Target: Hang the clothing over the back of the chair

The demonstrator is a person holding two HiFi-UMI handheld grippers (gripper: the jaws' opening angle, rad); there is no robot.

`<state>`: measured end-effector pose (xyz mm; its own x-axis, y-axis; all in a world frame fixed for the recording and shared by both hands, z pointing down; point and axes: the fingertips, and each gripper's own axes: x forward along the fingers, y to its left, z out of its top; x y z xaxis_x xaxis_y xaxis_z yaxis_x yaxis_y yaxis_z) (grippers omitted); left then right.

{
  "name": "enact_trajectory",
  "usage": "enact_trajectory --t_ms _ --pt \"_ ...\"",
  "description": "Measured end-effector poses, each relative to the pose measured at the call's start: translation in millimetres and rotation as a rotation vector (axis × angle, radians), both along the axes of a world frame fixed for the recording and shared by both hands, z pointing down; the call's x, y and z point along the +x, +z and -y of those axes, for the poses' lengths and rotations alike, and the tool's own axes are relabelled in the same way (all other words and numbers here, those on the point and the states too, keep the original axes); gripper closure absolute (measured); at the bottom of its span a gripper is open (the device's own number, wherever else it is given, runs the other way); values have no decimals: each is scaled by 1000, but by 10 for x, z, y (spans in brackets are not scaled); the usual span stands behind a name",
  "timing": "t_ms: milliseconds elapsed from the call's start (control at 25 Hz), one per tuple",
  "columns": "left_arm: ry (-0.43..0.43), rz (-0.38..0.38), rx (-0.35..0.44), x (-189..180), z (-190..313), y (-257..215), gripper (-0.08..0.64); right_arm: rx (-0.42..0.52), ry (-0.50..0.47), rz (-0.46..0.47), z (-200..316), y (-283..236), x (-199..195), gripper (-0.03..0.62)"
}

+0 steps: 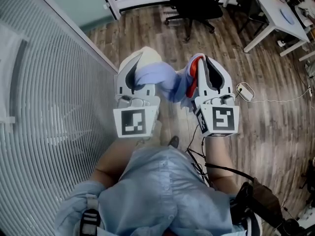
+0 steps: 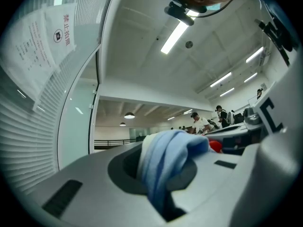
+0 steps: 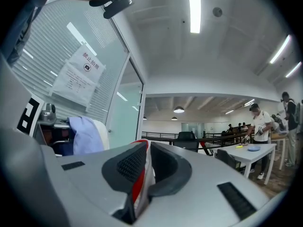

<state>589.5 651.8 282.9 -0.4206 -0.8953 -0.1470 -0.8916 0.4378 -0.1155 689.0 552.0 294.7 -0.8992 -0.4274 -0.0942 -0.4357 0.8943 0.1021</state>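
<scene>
1. Jaws: left gripper (image 1: 140, 65) pinches a blue fold and right gripper (image 1: 203, 65) pinches the red-white edge of the garment (image 1: 167, 82), which is bunched between them.
2. Step: carrying, judged. Office chair (image 1: 193, 4) is well ahead.
3. Next: approach, raise the garment over the backrest.

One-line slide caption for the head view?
A blue garment clamped by left gripper and right gripper over the wood floor, office chair ahead.

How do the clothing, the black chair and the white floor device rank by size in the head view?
1. clothing and black chair: about alike; the chair is farther and cropped.
2. white floor device: smallest.
</scene>
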Motion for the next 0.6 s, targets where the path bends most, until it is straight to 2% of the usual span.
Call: enact_trajectory --t_ms 160,320,520,600 --pt "17 3 15 -452 326 -100 534 18 1 5 247 -104 -438 563" --pt "30 12 -23 -974 495 -161 534 16 8 11 444 -212 -987 563" --pt "29 10 79 -1518 664 -264 534 24 -12 -11 667 -144 -1608 563" --pt "26 -1 94 -1691 722 -284 534 29 -8 -11 733 -180 -1770 563"
